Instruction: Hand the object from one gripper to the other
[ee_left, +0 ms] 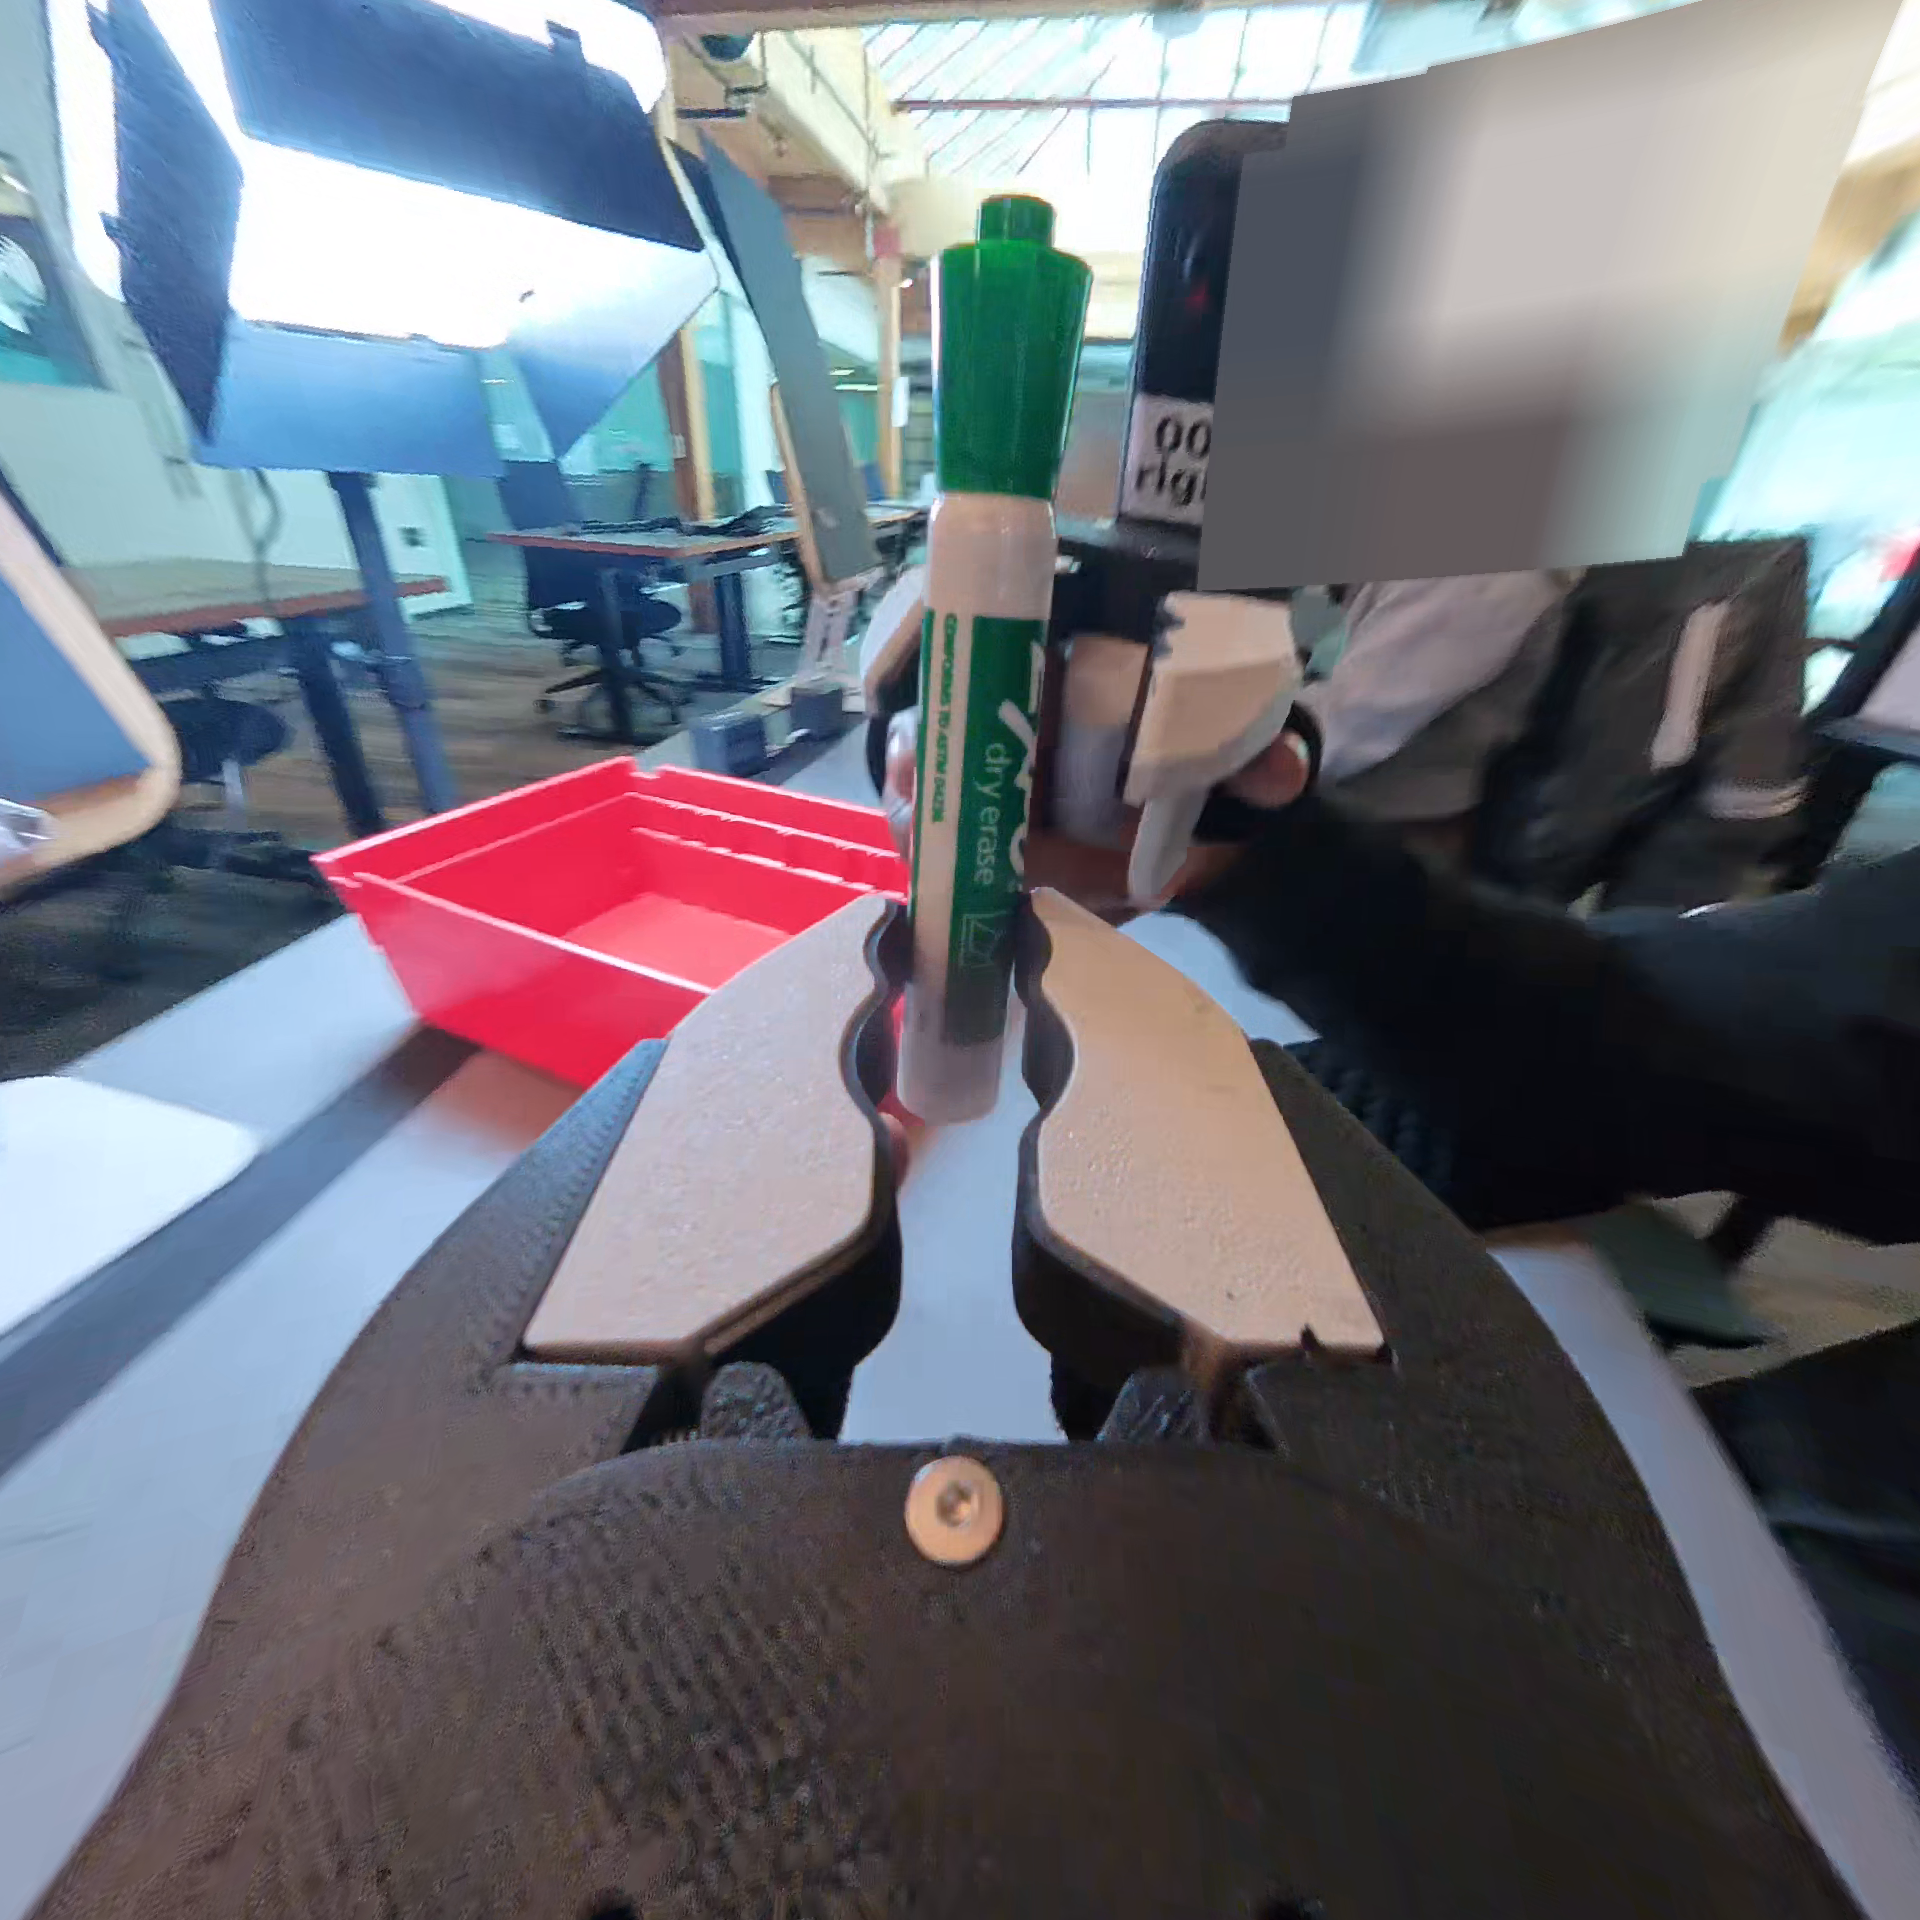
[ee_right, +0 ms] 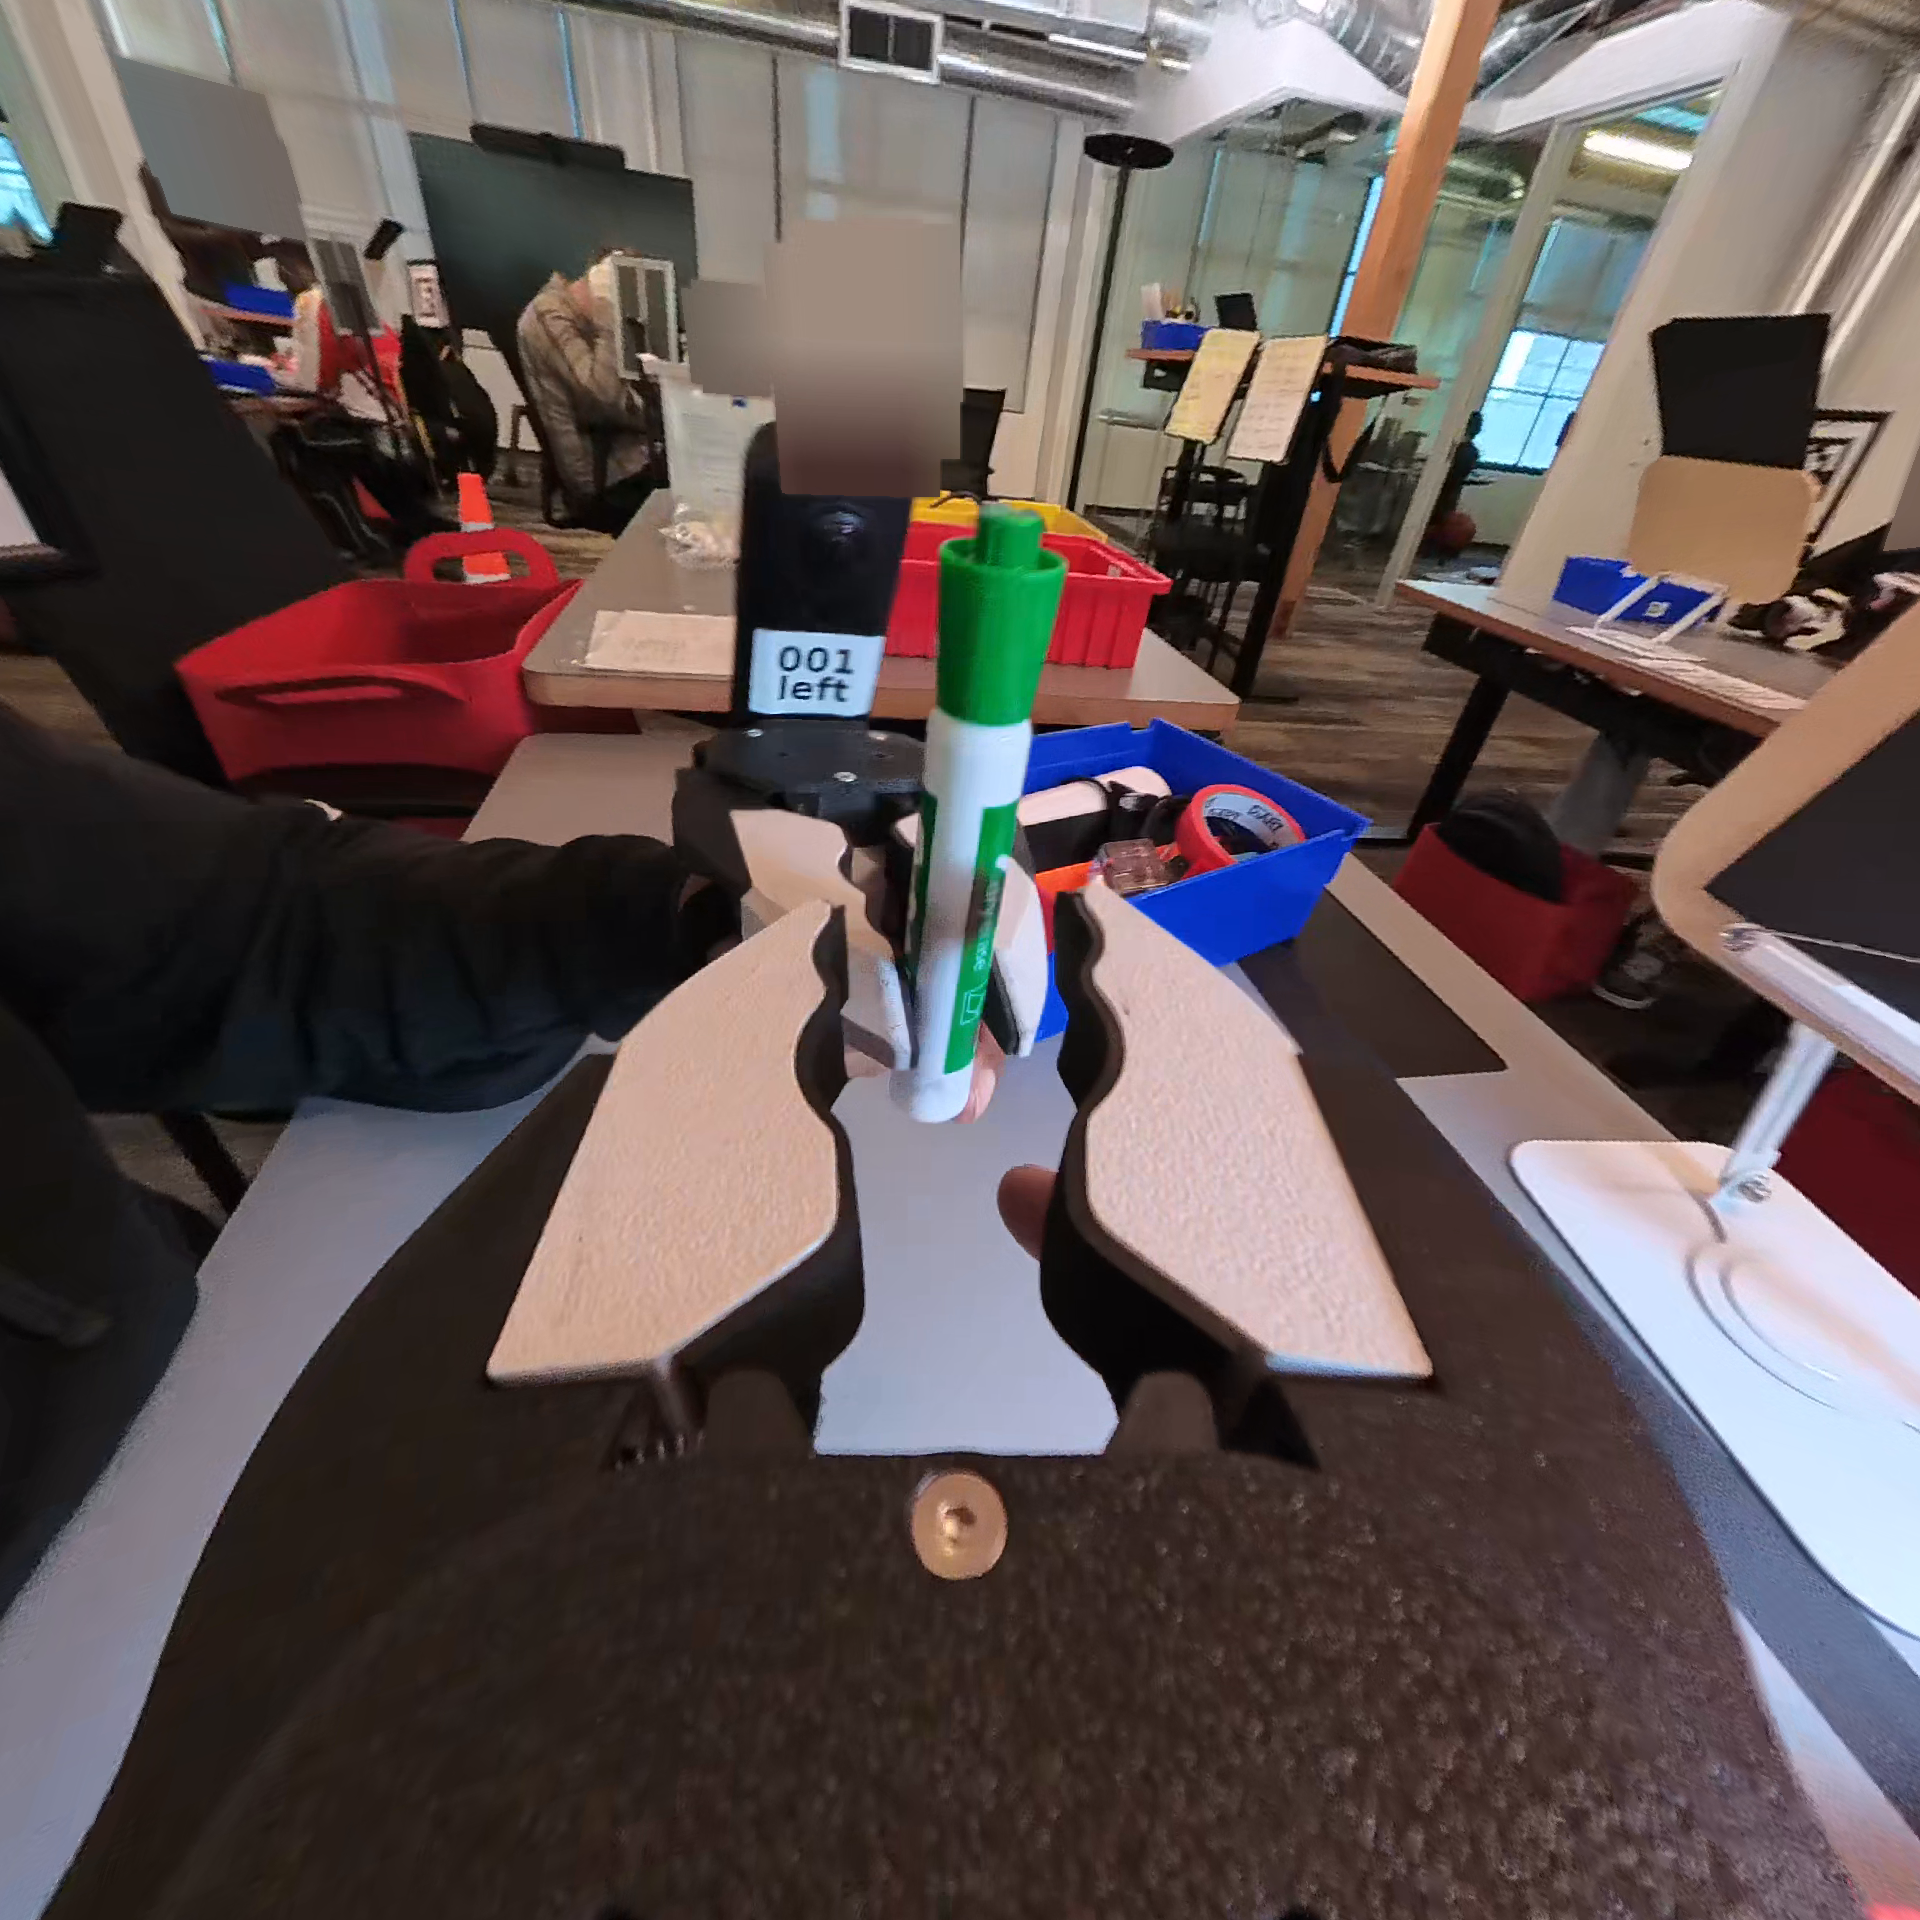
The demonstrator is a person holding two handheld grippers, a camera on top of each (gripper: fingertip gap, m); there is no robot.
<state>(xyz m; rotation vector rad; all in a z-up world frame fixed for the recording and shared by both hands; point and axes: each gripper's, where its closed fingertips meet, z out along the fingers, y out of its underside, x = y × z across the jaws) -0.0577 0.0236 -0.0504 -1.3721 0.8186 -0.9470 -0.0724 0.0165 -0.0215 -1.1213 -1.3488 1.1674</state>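
A dry-erase marker [ee_left: 977, 727] with a white barrel and green cap stands upright, cap up. My left gripper [ee_left: 961, 914] is shut on its lower barrel and holds it above the grey table [ee_left: 156, 1507]. The right wrist view shows the marker [ee_right: 971, 831] pinched by the left gripper [ee_right: 951, 997]. My right gripper [ee_right: 956, 914] is open, one fingertip on each side of the marker's lower end, not touching it. From the left wrist view the right gripper [ee_left: 1070, 748] shows open just behind the marker.
An empty red bin [ee_left: 582, 935] sits on the table left of the marker. A blue bin [ee_right: 1226, 904] with tape and small items stands beyond the grippers. A white stand base [ee_right: 1714, 1299] is at the right. A person's dark sleeve [ee_right: 364, 935] reaches in from the left. Less than 4 cm separates the two grippers' tips.
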